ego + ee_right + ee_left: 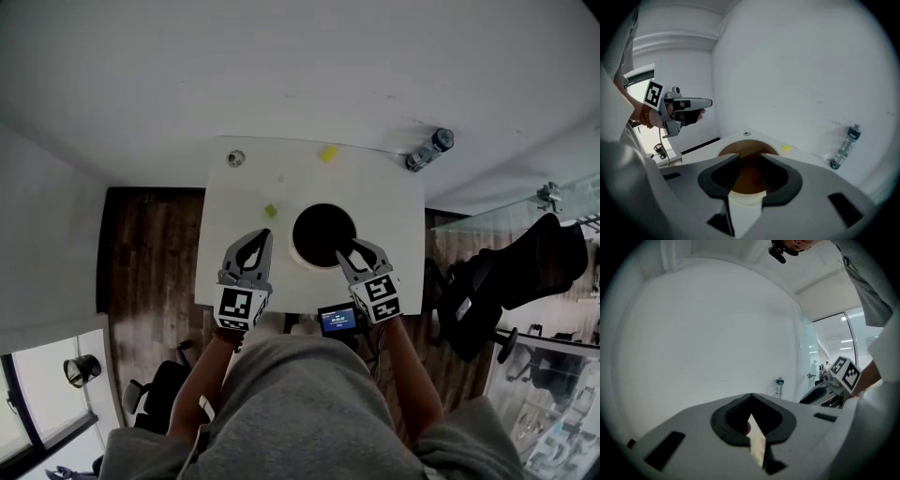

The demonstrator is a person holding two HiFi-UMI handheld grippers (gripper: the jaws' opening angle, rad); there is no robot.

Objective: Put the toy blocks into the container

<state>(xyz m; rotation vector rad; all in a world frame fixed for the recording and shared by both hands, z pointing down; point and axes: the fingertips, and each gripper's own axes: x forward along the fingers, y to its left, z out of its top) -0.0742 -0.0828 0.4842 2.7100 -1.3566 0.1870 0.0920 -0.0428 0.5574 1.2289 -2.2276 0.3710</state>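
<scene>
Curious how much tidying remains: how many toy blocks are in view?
3: a yellow block at the far edge of the table, a green block left of the container, a red block inside it. More may be hidden inside.

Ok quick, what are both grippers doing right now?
Left gripper: jaws closed, nothing visibly held.
Right gripper: jaws open, empty, above the container.

Table (234,244): white, smooth, matt. Floor (150,262): dark wood planks, low sheen. Left claw (262,234) and right claw (347,246): light grey matt plastic shells with black matt pad liners. Container (740,149): pale smooth rim, brown inner wall with slight gloss. Bottle (428,150): clear plastic, dark cap. Yellow block (328,154) and green block (270,211): flat matt colour. Shirt (309,403): grey cloth, soft.
</scene>
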